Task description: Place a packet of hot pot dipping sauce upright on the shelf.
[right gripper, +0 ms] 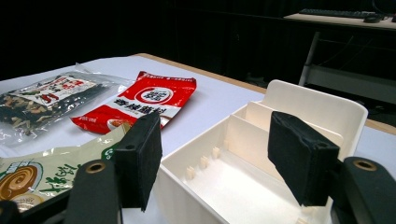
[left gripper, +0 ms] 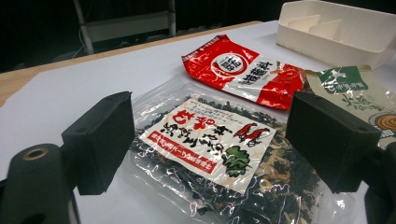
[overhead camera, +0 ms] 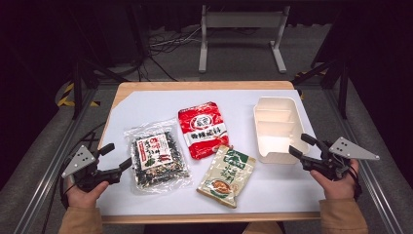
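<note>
Hovering wide open, the left gripper (overhead camera: 116, 158) has the clear seaweed packet (overhead camera: 158, 157) just ahead of its jaws; that slack film could slide or crumple if pinched at the edge. Farther on lies the red packet (overhead camera: 203, 128). The right gripper (overhead camera: 302, 145), also spread wide, faces the white divided box (overhead camera: 275, 127), and could nudge its near rim.

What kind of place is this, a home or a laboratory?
Probably a laboratory or recording studio: black curtains surround the table, cables lie on the grey floor, and an aluminium rail frames the workspace.
</note>
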### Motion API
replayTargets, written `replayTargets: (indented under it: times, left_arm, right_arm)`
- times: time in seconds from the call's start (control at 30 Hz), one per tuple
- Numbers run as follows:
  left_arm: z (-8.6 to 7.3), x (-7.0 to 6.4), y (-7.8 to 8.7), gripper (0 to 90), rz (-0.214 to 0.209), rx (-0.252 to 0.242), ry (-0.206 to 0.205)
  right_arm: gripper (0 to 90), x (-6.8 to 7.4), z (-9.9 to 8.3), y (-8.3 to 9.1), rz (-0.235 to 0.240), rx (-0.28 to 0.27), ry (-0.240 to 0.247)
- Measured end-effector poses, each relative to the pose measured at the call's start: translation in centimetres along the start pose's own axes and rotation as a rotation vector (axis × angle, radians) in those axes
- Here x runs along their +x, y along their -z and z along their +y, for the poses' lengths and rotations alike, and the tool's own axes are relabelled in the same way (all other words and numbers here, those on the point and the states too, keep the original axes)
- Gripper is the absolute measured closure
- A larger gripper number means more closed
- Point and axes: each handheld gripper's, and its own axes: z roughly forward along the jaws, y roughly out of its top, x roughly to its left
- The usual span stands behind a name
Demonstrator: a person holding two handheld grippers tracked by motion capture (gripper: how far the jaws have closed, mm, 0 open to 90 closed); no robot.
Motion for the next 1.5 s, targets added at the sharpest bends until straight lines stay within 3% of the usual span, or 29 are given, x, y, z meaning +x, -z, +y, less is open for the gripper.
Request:
replayTargets:
  times: [0.7,1.1,1.5]
  left_arm:
    - [0.0,-0.2,0.0,16.1,0.001,0.008,-0.005]
    - [-0.1,-0.1,0.2,16.1,0.006,0.002,-0.002]
    - [-0.1,-0.2,0.2,16.2,0.005,0.009,-0.010]
  right_arm:
    - [34.3,1.4,3.5,-3.3,0.097,0.039,0.030]
    - [33.7,3.3,5.5,-6.9,0.181,0.061,0.061]
    - [33.4,4.5,6.7,-8.3,0.223,0.074,0.083]
